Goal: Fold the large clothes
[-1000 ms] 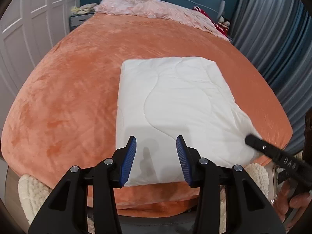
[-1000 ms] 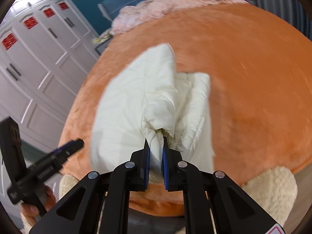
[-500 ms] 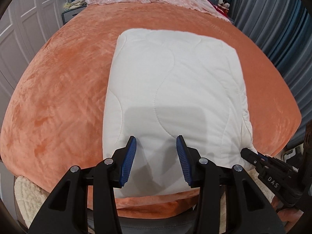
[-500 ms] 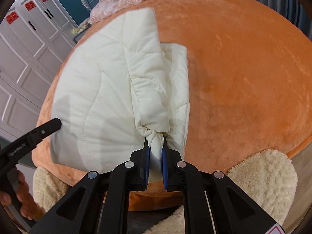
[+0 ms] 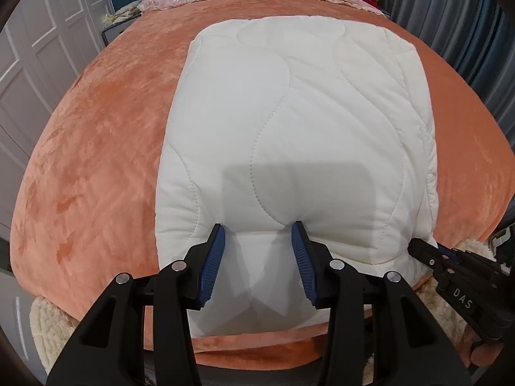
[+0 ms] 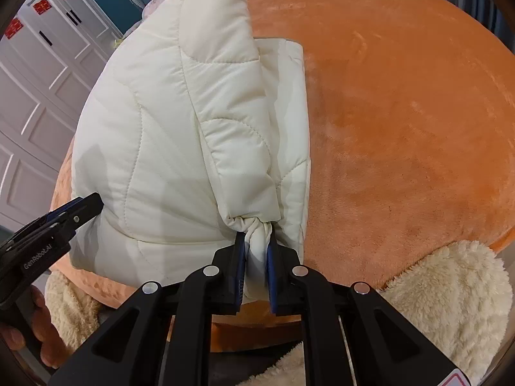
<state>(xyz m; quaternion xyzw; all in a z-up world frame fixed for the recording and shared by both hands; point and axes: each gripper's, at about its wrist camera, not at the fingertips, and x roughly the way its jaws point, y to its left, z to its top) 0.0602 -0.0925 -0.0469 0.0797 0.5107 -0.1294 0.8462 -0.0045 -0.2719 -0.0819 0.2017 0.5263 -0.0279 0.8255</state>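
Two claw labels: "DAS" (image 5: pixel 462 299), perhaps "GenRobot.AI" (image 6: pixel 36 256).

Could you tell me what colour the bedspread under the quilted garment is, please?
Orange; the bedspread shows best in the right wrist view.

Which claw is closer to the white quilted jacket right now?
Right. The right claw is clamped on the white quilted jacket; the left claw is open over its near edge.

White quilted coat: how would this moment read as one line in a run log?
right tool: shut on white quilted coat corner | left tool: open at coat's near edge | surface: orange bedspread
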